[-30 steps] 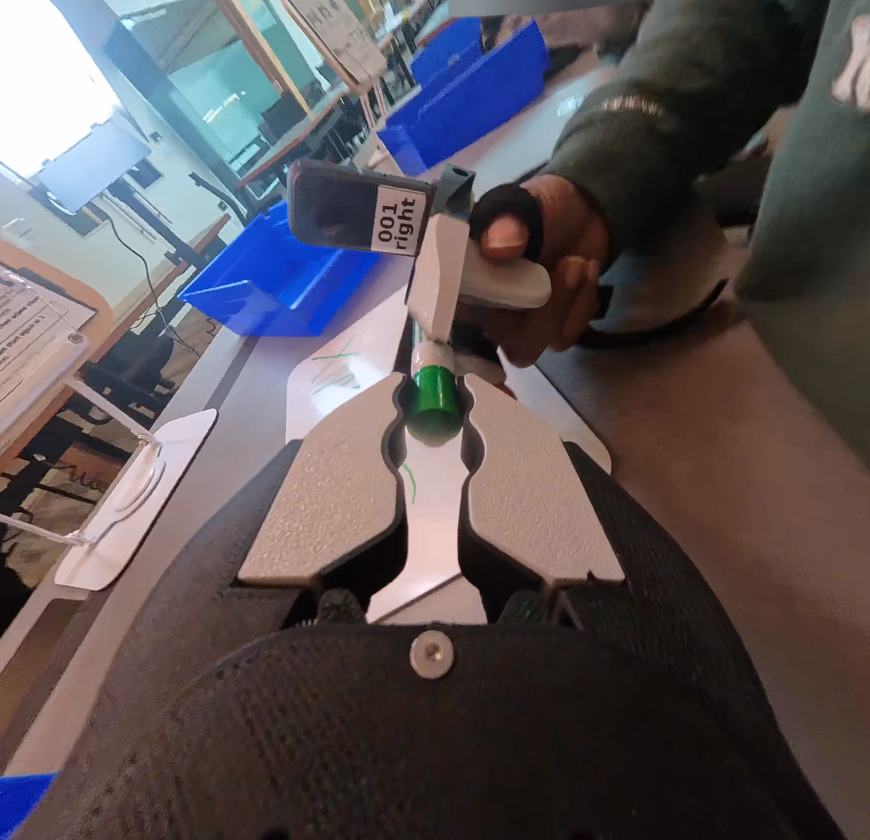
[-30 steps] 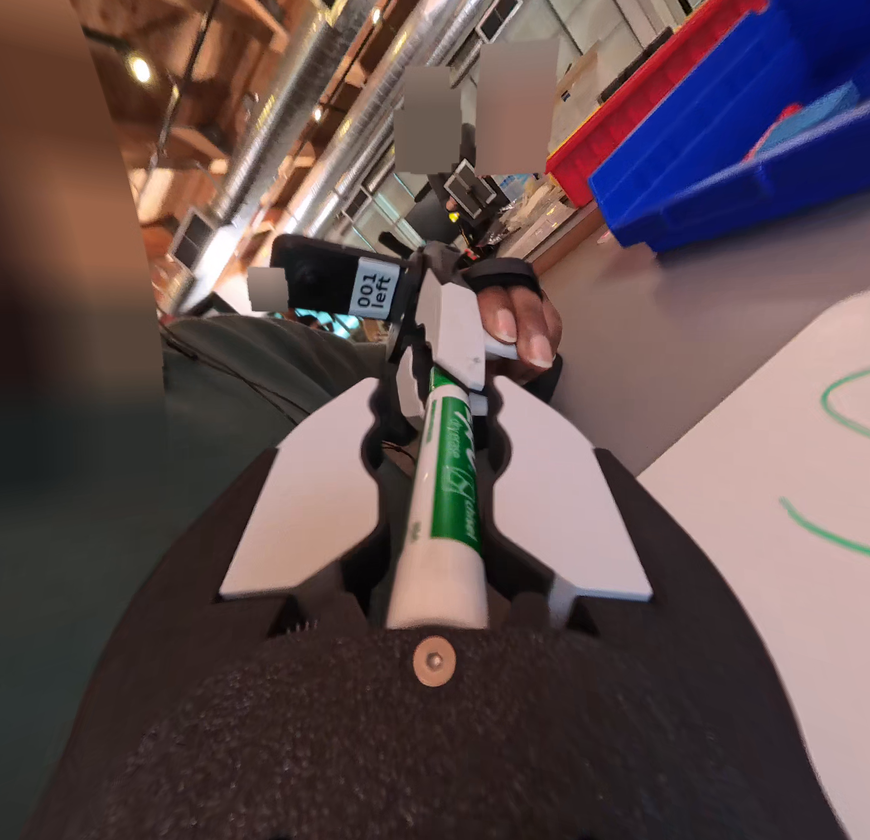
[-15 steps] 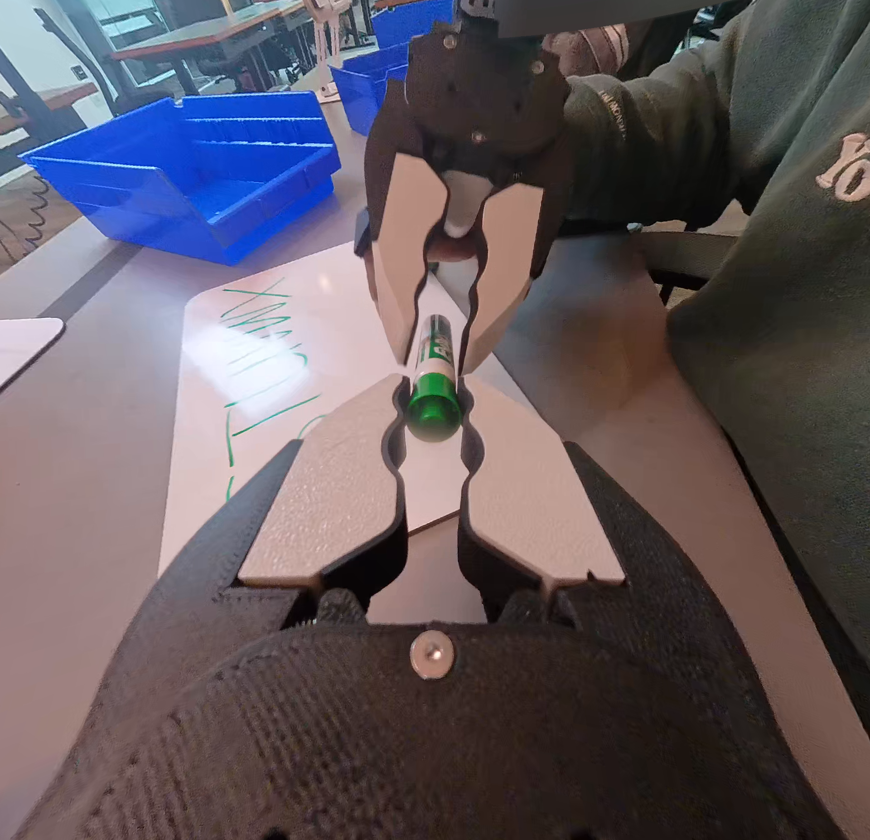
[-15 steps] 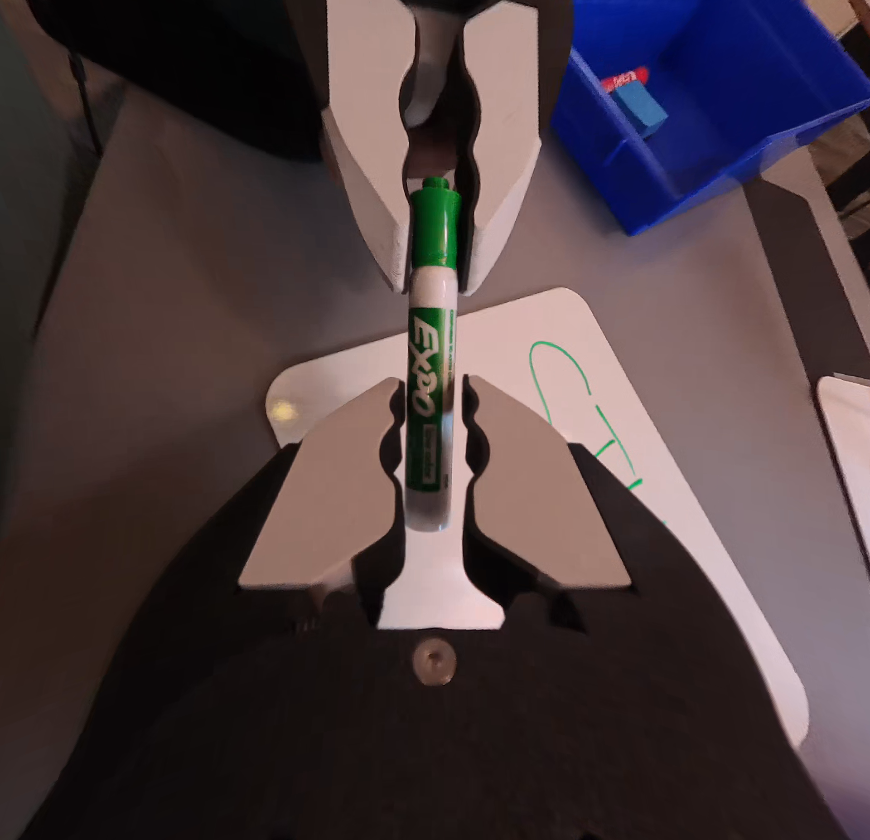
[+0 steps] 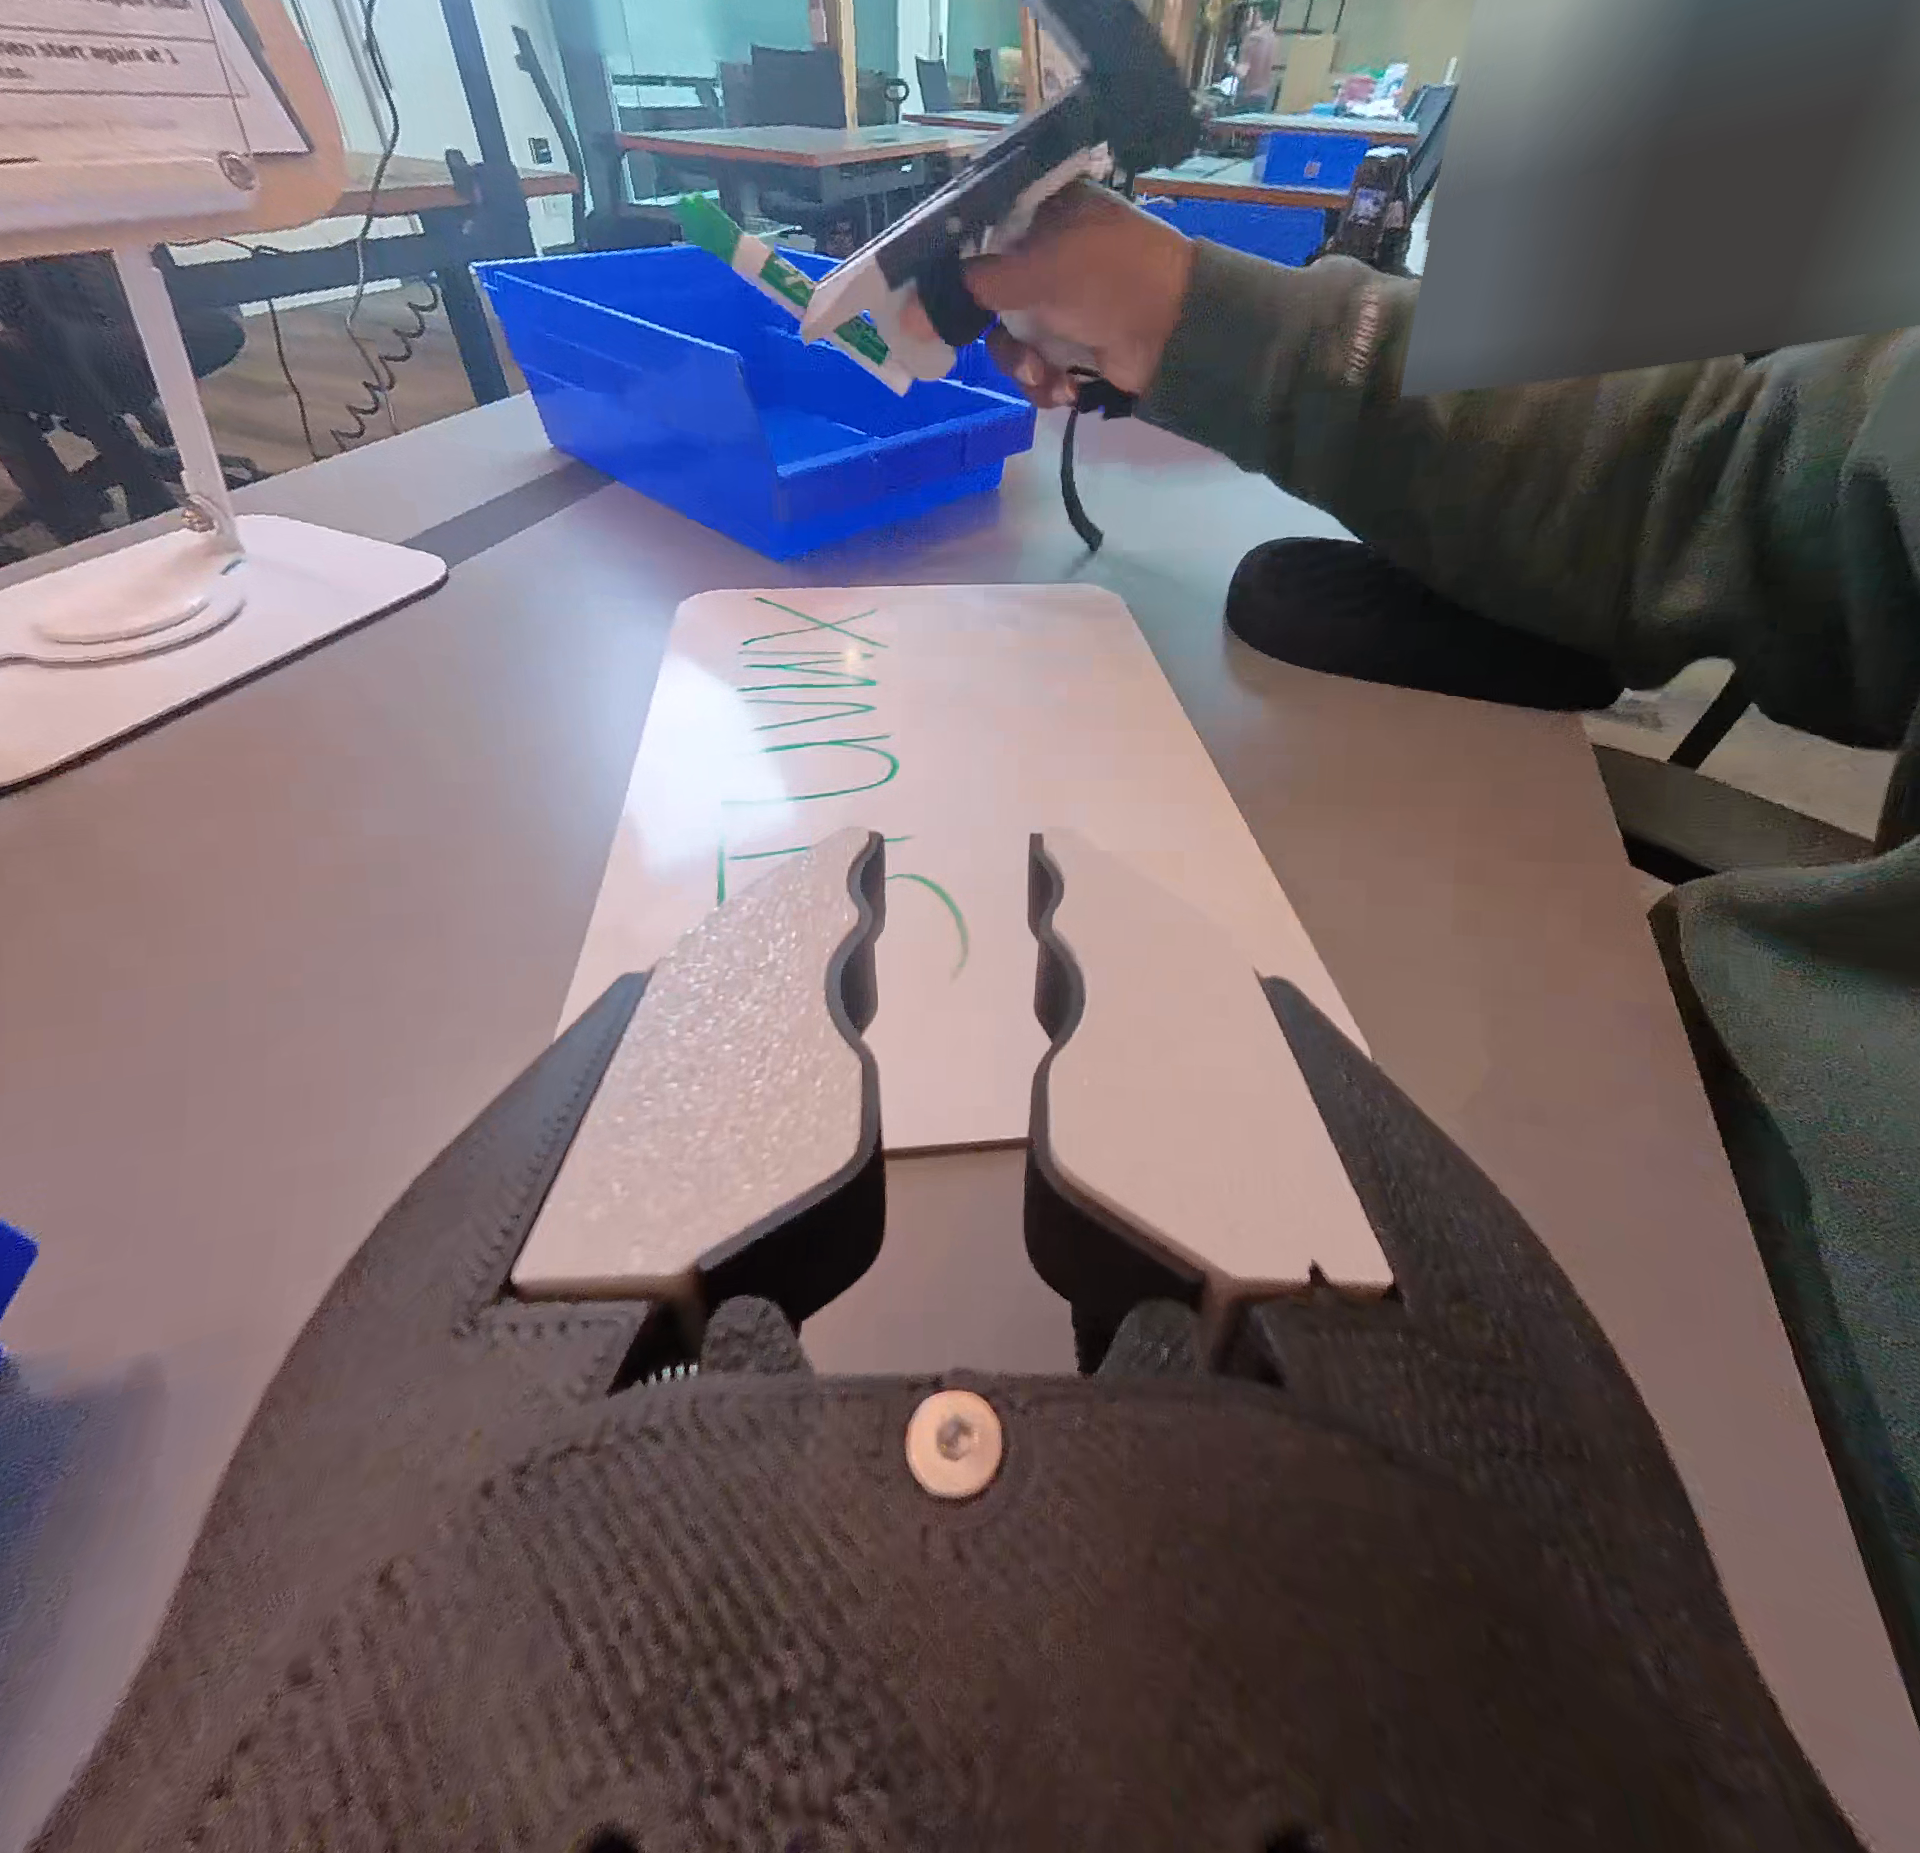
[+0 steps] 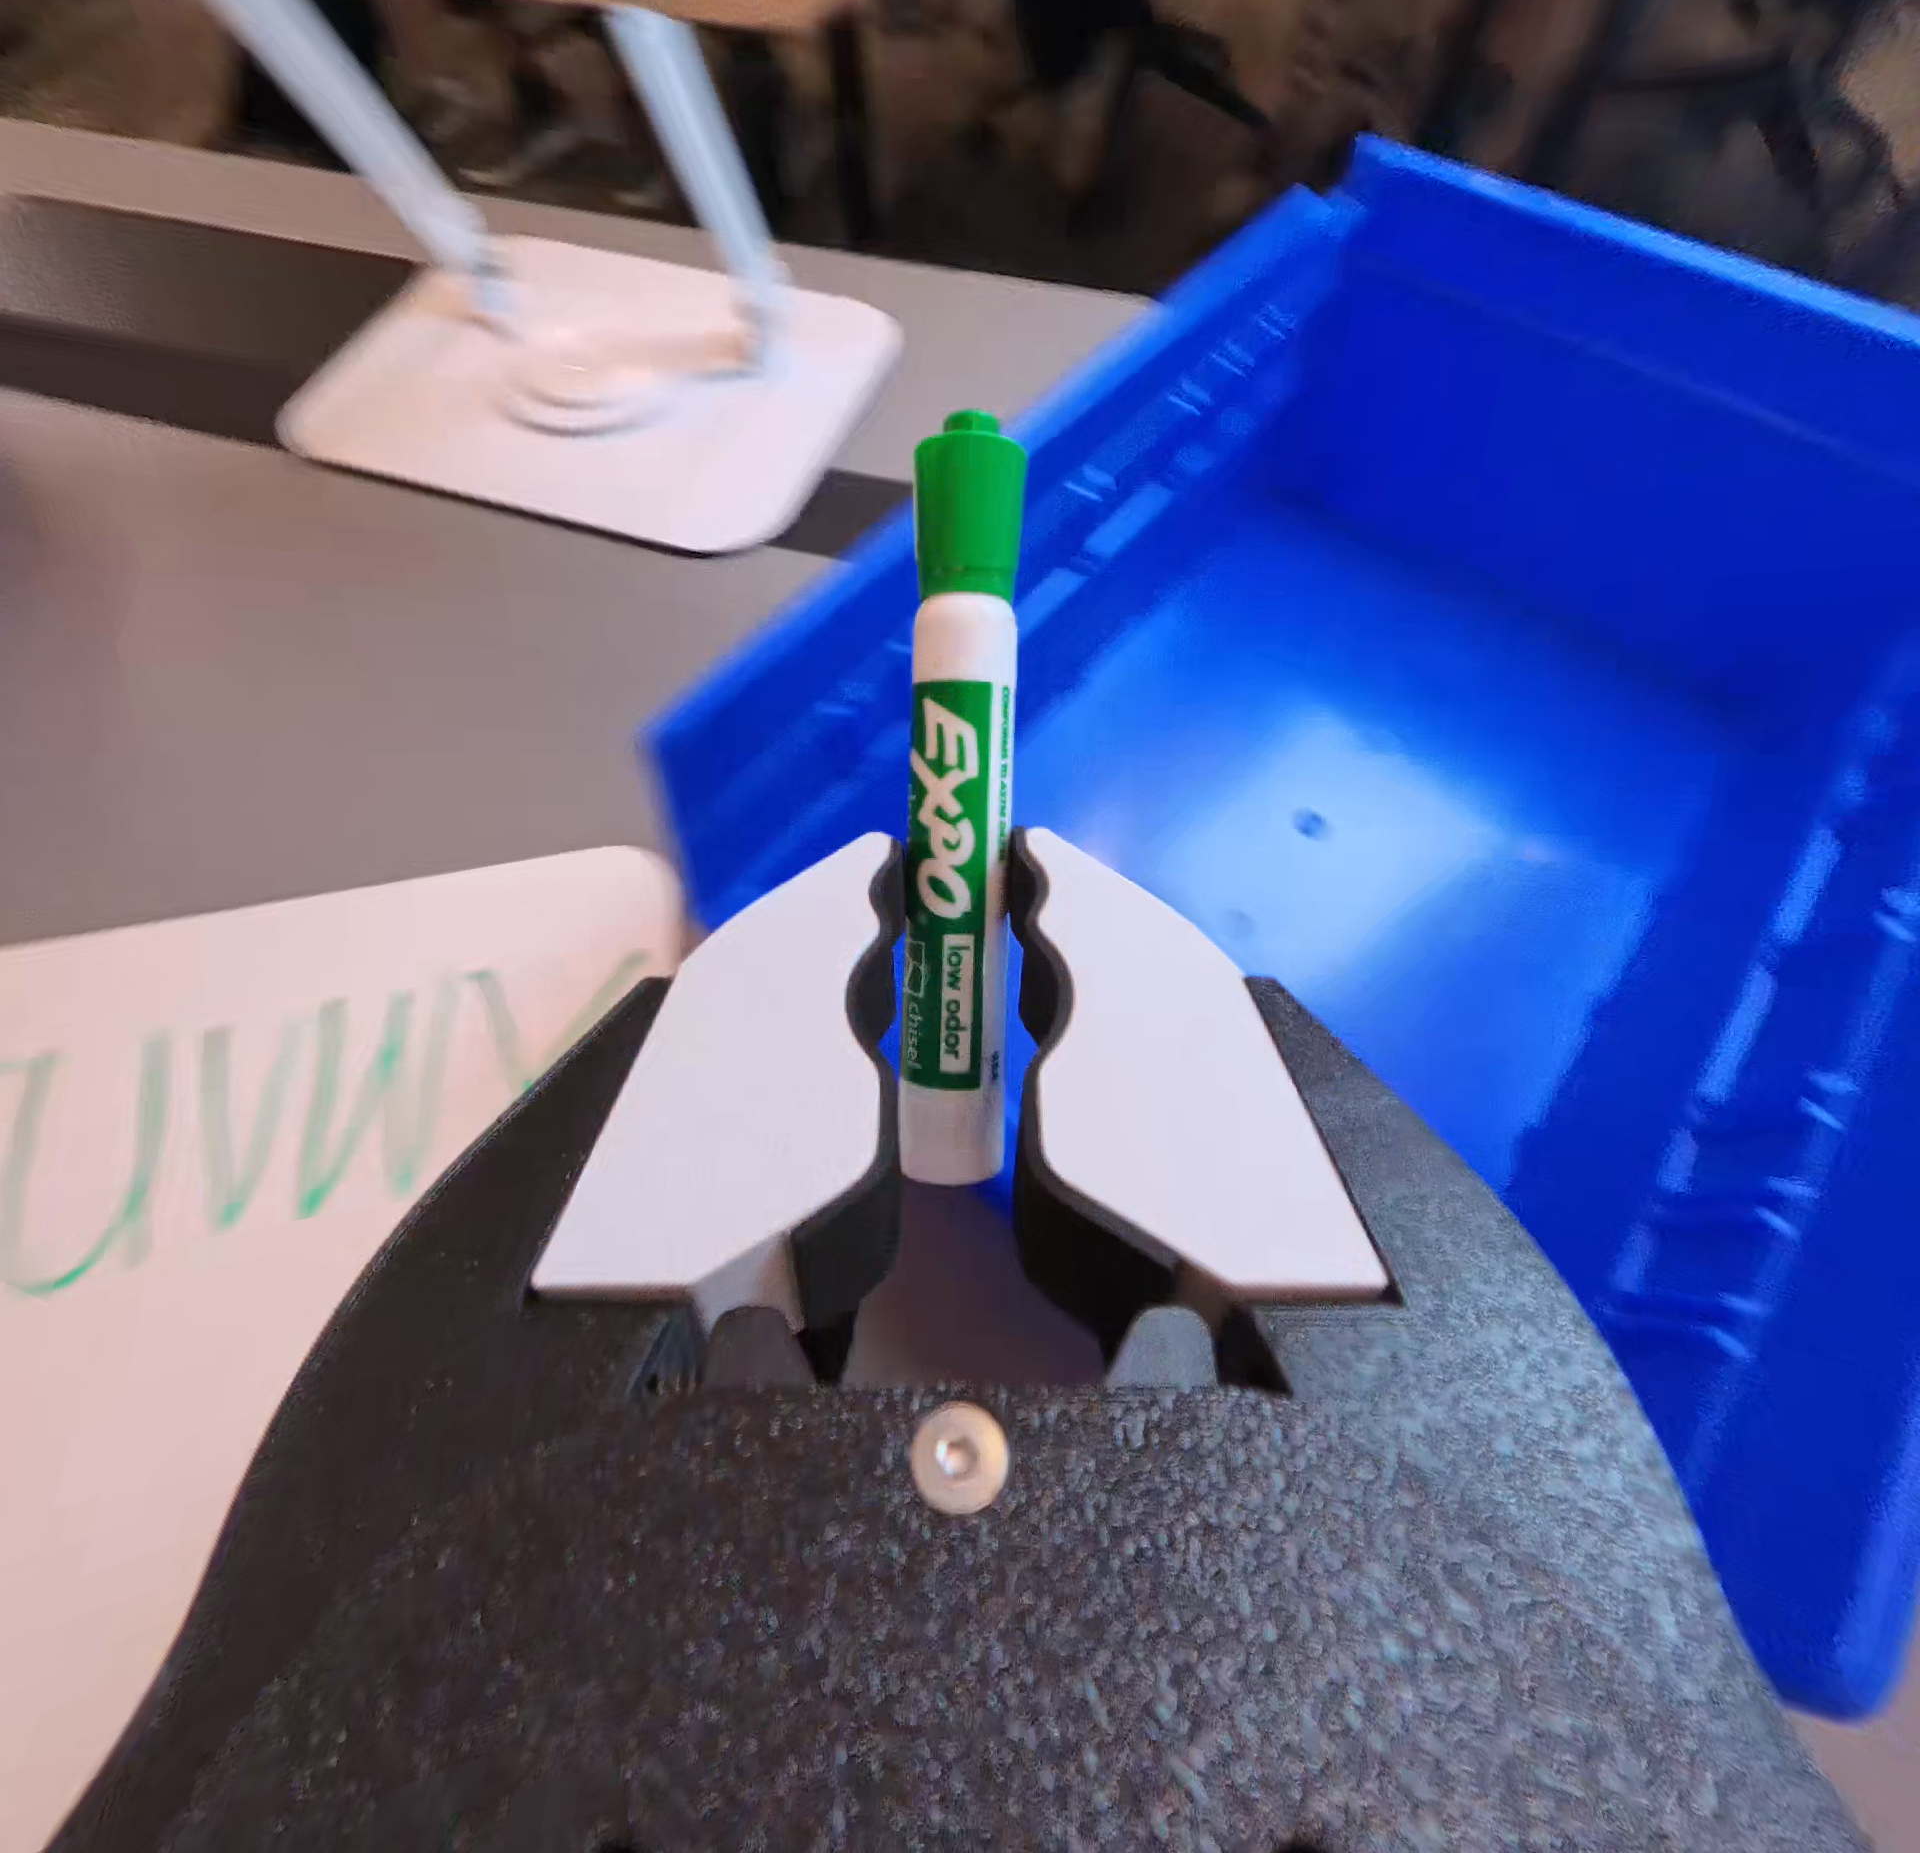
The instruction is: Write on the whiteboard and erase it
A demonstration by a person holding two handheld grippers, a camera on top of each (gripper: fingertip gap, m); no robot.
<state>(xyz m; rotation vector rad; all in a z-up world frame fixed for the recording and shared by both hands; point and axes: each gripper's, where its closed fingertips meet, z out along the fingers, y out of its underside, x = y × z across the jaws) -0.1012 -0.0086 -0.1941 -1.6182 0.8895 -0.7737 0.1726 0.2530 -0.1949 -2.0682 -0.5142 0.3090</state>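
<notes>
A small whiteboard (image 5: 966, 743) with green writing lies flat on the grey table; its corner also shows in the right wrist view (image 6: 208, 1128). My left gripper (image 5: 956, 847) is open and empty, low over the near end of the board. My right gripper (image 6: 954, 847) is shut on a capped green and white marker (image 6: 956, 816), cap pointing away, held over the edge of a blue bin (image 6: 1455, 764). In the left wrist view the right gripper (image 5: 831, 333) holds the marker (image 5: 769, 271) above that bin (image 5: 727, 411), beyond the board.
A white sign stand with a flat base (image 5: 187, 619) sits on the table at the left; it shows too in the right wrist view (image 6: 592, 401). A person's green sleeve (image 5: 1558, 515) rests at the right of the board. More tables and blue bins stand behind.
My left gripper let go of the marker's cap end and opened. My right gripper carried the capped marker away from it, up and over the blue bin.
</notes>
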